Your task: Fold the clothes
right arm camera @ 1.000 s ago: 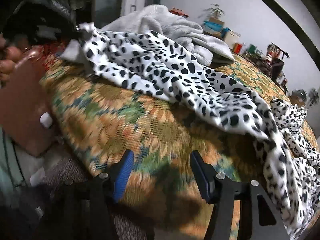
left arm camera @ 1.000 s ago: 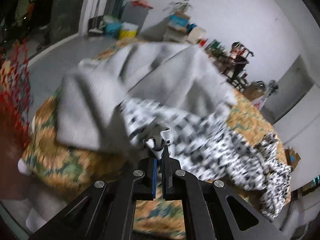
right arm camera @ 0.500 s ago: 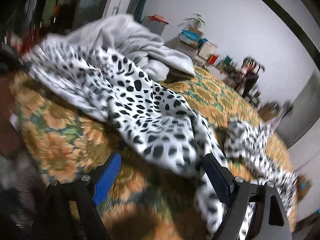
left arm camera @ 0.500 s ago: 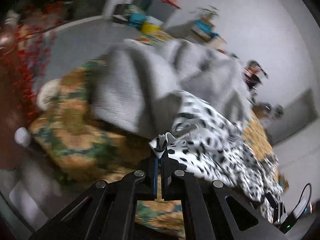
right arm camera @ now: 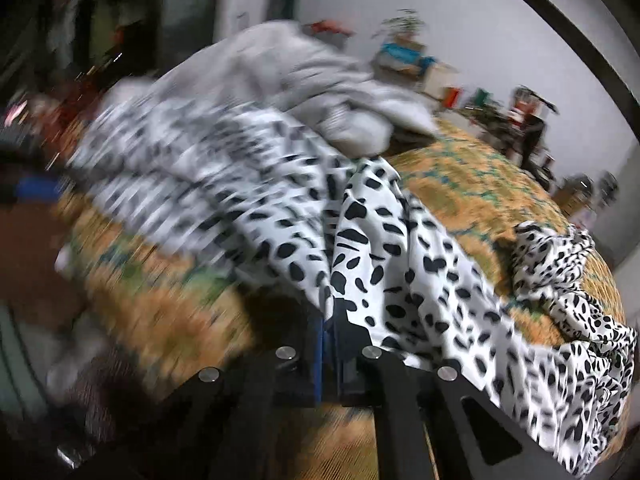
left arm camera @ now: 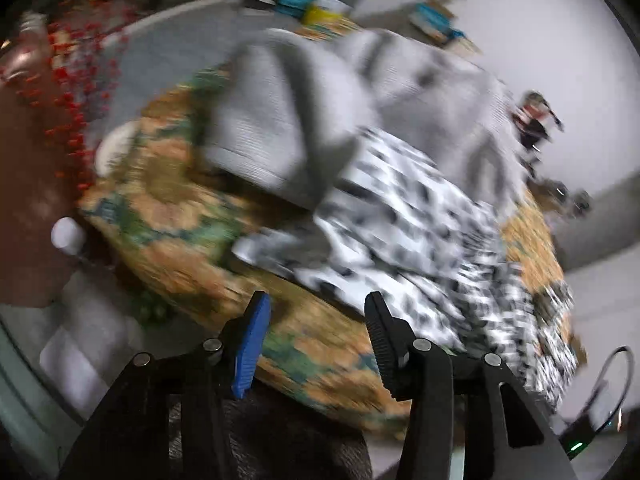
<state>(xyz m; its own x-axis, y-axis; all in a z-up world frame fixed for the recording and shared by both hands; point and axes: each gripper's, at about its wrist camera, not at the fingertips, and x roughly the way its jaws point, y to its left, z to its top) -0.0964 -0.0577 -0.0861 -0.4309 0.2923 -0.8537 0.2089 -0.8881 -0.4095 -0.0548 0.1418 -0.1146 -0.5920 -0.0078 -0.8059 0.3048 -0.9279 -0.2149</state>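
Spotted garment [right arm camera: 360,248] pinched in right gripper [right arm camera: 330,316]; left gripper [left arm camera: 316,320] spread, empty.

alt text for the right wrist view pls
The right gripper is shut on an edge of the black-spotted white garment, which sprawls across a floral orange bedspread. A rumpled grey garment lies behind it; the left side is motion-blurred.

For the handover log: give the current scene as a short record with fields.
surface: sunflower-print cover
spotted garment: white with black spots, spread loosely and rumpled
grey garment: bunched behind the spotted one, overlapping its far edge
left gripper: open, above the cover's near edge, holding nothing
right gripper: shut on a fold of the spotted garment
folding: no neat fold visible yet
image quality: motion blur, strongest in the left wrist view
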